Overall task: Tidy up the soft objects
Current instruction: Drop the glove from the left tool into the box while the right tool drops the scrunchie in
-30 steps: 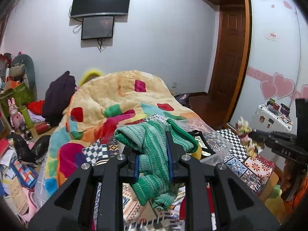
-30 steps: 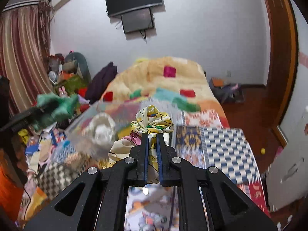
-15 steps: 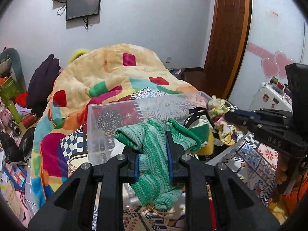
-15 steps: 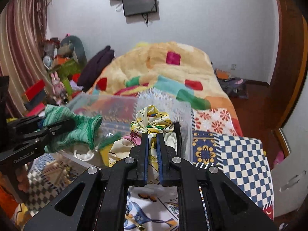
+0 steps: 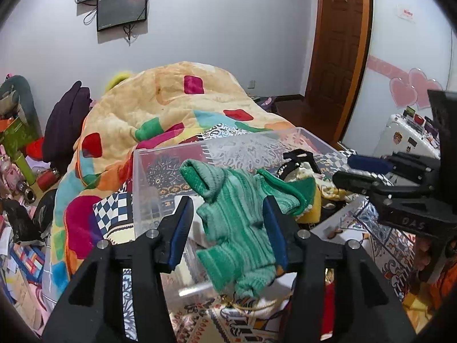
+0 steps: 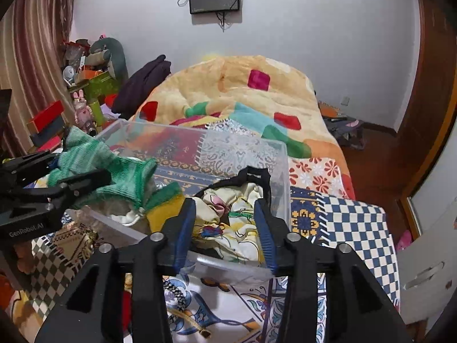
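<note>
Green knitted garment point(image 5: 240, 223): in the left wrist view it hangs between the spread fingers of the left gripper point(image 5: 228, 228), draped against the right-hand pad, over the near wall of the clear plastic bin point(image 5: 148, 171). Whether it is free of the pad cannot be told. The bin stands on the patterned bedspread point(image 5: 114, 208), in front of a heaped multicoloured quilt point(image 5: 177, 105). The right gripper point(image 5: 362, 171) enters from the right.

Right wrist view: right gripper point(image 6: 225, 225) spread wide, holding nothing. Floral cloth point(image 6: 228, 220) lies inside the bin point(image 6: 282, 177), between the fingers, against a black strap point(image 6: 251, 174). The green garment point(image 6: 111, 168) shows left, at the left gripper point(image 6: 82, 181).
</note>
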### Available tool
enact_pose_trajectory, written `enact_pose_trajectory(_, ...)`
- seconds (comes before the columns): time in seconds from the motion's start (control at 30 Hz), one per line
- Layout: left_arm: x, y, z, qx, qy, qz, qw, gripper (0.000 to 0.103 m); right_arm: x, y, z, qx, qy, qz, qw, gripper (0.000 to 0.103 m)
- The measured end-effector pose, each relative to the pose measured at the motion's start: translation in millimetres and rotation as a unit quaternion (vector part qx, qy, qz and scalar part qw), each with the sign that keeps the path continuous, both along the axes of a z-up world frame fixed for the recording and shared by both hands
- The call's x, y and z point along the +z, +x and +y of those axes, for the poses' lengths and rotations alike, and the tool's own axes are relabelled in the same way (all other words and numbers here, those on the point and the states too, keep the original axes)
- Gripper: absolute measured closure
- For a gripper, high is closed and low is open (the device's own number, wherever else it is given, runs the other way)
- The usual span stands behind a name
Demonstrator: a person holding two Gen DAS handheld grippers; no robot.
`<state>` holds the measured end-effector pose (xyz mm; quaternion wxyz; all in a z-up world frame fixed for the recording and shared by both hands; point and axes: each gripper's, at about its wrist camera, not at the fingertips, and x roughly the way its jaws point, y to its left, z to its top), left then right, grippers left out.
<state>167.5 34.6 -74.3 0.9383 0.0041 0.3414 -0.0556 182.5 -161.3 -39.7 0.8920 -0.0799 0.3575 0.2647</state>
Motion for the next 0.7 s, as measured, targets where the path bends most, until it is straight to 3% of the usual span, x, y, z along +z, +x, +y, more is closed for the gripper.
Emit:
enact_pose_trajectory(0.1, 7.2, -6.9, 1.0, -0.002, -0.005, 0.001, 1.0, 0.042, 10.1, -9.4, -0.9, 0.005, 0.0, -0.015, 1.0, 0.059)
enact_pose_trajectory(0.17, 15.2, -15.8, 2.2, -0.005, -0.015, -0.009, 0.9998, 0.035, 16.9, -17.5, -2.1, 0.008, 0.001, -0.029, 1.0, 0.048)
enact_pose_trajectory(0.3, 23.4, -33.6, -2.8, -0.012, -0.001, -0.026, 0.9996, 0.023, 23.4, -32.3, -5.8, 0.016, 0.001, -0.045, 0.999, 0.044)
enact_pose_trajectory(0.47, 17.7, -56.3, -11.4, -0.026, 0.013, -0.018, 0.9994, 0.018, 13.6, -42.4, -12.5, 0.022, -0.002, -0.031, 0.999, 0.041)
enact_pose_trajectory(0.7, -11.2, -68.8, -20.3, -0.042, -0.019, 0.033, 0.9984, 0.018, -22.2, -40.1, -15.9, 0.023, -0.018, 0.02, 0.999, 0.041)
